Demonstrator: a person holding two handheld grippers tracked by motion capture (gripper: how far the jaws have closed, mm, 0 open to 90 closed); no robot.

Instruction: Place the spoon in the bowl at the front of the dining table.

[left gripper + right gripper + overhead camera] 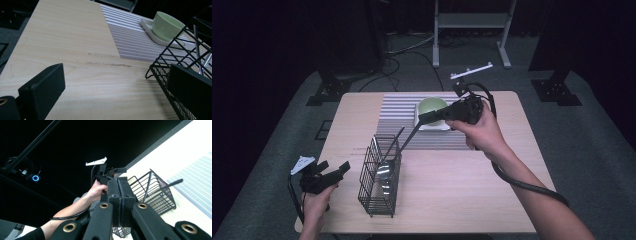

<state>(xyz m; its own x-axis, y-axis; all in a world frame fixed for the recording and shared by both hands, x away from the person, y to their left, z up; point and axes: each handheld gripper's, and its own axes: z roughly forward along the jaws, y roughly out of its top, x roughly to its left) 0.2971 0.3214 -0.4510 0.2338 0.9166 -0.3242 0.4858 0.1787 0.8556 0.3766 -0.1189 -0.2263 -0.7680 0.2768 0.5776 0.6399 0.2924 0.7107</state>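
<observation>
Inside the basket [379, 185] the wire mesh breaks up what stands there. The high view gives two slim utensils leaning out of its top and a shiny patch low down, but their working ends cannot be told. The dark-handled utensil [408, 137] points its free end up toward the right gripper [422, 119]. From above, the tip looks to sit right under the fingers. The right gripper view, though, has that handle [172, 182] well clear to one side, with the thinner steel one [148, 182] beside it. Both rest on the basket [155, 195] rim. The right gripper [119, 182] has its fingers pressed flat together with only a seam between the pads and nothing in them. Beyond them the person's other hand holds the left gripper [107, 173]. In the left gripper view the basket [175, 57] is cut off by the frame and partly hidden behind the far finger, so its contents show only as a bit of steel rod. The left gripper [115, 77] stands wide open with just bare table [70, 37] between its fingers. From above, the left gripper [333, 167] lies just beside the basket, not touching it. Past the right fingers a green cup [432, 106] sits on a white saucer [434, 126] on the striped mat [397, 110]. What the cup holds cannot be made out.
</observation>
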